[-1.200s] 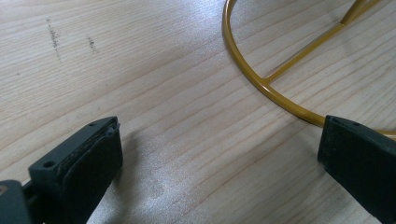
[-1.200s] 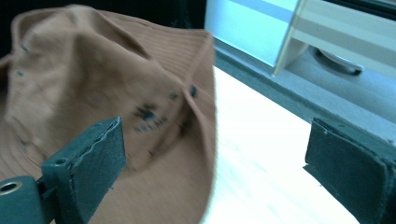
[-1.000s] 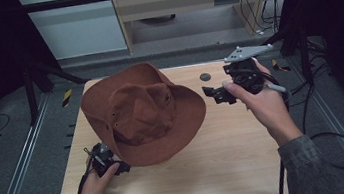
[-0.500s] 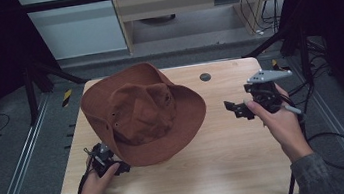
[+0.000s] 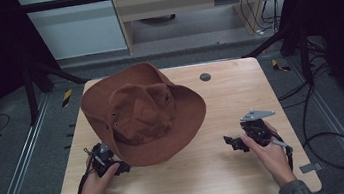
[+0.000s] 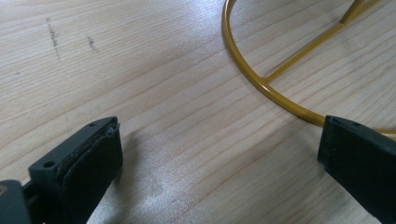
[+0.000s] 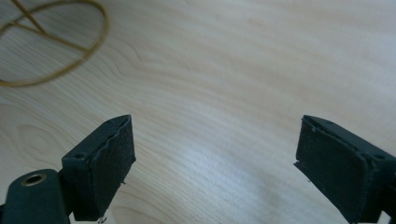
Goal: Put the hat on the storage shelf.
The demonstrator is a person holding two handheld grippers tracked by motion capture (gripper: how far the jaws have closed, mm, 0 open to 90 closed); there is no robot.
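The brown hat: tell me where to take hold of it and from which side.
Grip the brown hat by its brim, at the near right edge that faces the right gripper. There the brim is thin and flat and juts out over bare table, so open jaws coming in low from the right could probably close over it. The dented crown looks too wide and soft to pinch.

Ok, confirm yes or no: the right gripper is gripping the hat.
No: in the high view the right gripper sits on bare table, well apart from the hat, jaws open.
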